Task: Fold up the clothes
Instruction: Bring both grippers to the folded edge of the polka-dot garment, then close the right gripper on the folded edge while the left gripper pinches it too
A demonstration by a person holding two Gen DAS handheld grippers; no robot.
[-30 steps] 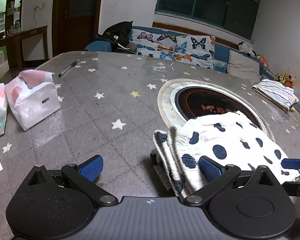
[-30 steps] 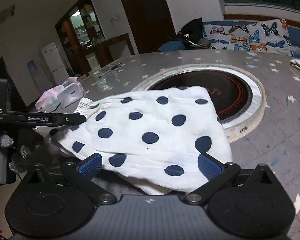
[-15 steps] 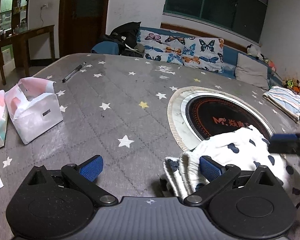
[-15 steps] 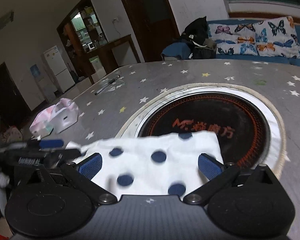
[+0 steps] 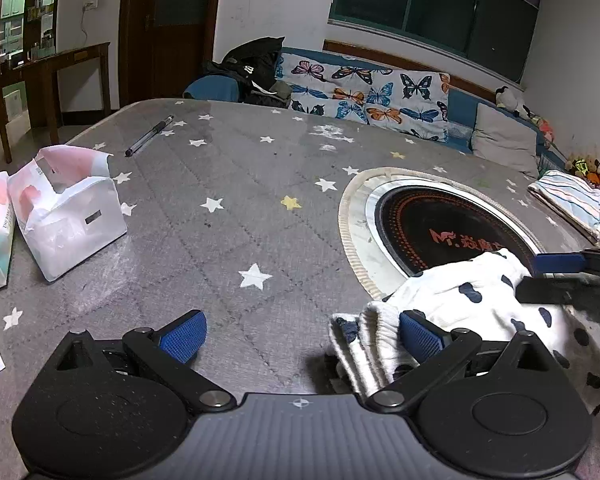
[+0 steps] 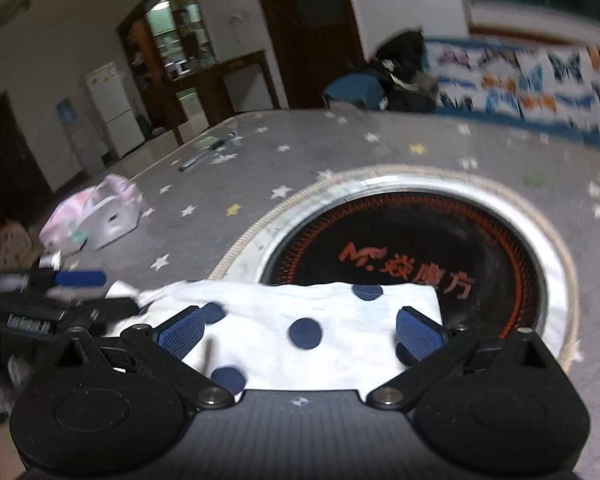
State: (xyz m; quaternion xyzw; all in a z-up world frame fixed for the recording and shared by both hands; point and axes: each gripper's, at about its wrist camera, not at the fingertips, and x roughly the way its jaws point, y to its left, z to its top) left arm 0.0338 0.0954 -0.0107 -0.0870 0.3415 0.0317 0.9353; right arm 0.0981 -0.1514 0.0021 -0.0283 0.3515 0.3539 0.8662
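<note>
The white garment with dark blue dots point(image 6: 300, 332) lies folded on the grey star-patterned table point(image 5: 228, 240), its far edge over the round black cooktop point(image 6: 412, 256). The right gripper point(image 6: 300, 326) has its fingers spread wide above the cloth and grasps nothing. The left gripper point(image 5: 302, 334) is also spread, with its right pad point(image 5: 420, 336) touching the bunched edge.

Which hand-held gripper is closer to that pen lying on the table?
Left. The left hand-held gripper faces the pen across bare tabletop; the right hand-held gripper sits farther off, over the dotted cloth.
</note>
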